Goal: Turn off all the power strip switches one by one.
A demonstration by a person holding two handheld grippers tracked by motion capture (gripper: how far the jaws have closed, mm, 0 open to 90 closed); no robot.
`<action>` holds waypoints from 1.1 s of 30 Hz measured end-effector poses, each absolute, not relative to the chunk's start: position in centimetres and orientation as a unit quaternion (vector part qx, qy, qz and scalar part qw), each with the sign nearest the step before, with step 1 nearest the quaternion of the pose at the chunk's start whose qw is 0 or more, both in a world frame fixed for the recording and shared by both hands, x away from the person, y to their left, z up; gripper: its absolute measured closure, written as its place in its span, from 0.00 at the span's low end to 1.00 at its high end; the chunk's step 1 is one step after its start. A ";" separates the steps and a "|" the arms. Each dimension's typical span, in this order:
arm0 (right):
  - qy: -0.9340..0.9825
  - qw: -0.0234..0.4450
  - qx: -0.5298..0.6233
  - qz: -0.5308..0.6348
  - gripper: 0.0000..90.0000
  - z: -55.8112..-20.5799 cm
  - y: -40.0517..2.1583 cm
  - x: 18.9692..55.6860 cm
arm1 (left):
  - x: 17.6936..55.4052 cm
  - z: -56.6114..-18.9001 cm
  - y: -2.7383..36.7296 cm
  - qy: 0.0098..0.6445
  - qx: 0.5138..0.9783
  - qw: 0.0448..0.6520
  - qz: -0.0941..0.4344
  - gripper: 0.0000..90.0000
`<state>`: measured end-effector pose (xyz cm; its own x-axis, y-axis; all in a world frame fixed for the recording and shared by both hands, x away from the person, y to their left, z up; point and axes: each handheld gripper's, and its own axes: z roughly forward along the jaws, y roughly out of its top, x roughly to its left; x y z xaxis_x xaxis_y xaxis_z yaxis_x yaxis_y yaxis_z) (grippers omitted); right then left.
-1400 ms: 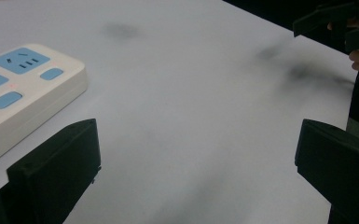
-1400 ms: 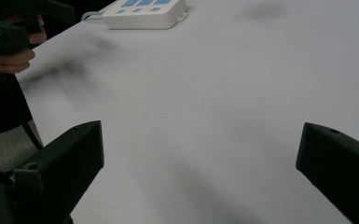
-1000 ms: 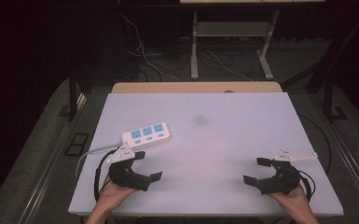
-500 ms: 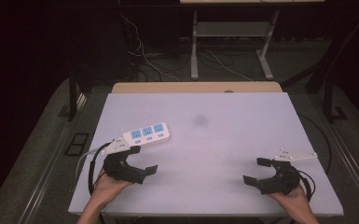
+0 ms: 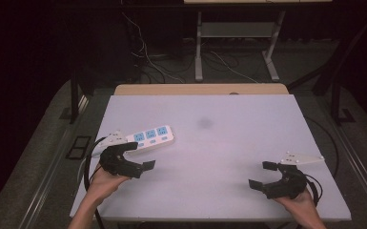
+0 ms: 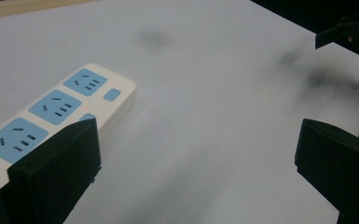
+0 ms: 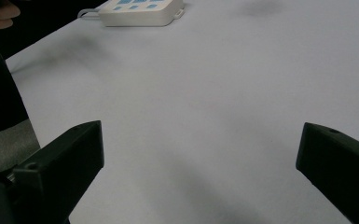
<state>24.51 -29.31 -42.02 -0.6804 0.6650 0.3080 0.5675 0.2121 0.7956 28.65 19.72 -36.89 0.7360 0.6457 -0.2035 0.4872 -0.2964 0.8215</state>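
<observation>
The power strip [image 5: 151,138] lies flat on the table [image 5: 229,143], just beside the left gripper [image 5: 140,155], jaws spread wide with nothing between.

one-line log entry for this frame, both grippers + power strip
left gripper: open, beside power strip, not touching | right gripper: open, holds nothing, over bare table | power strip: flat, table's left side
</observation>
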 end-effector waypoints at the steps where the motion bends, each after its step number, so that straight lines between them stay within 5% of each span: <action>1: 0.777 0.050 0.396 0.486 0.01 -42.0 -29.3 24.5 | 28.8 -36.8 19.8 0.354 0.801 0.475 0.084 0.00; 33: 0.781 0.049 0.394 0.481 0.01 -42.2 -29.1 24.5 | 33.0 -36.7 21.2 0.383 0.824 0.408 0.086 0.00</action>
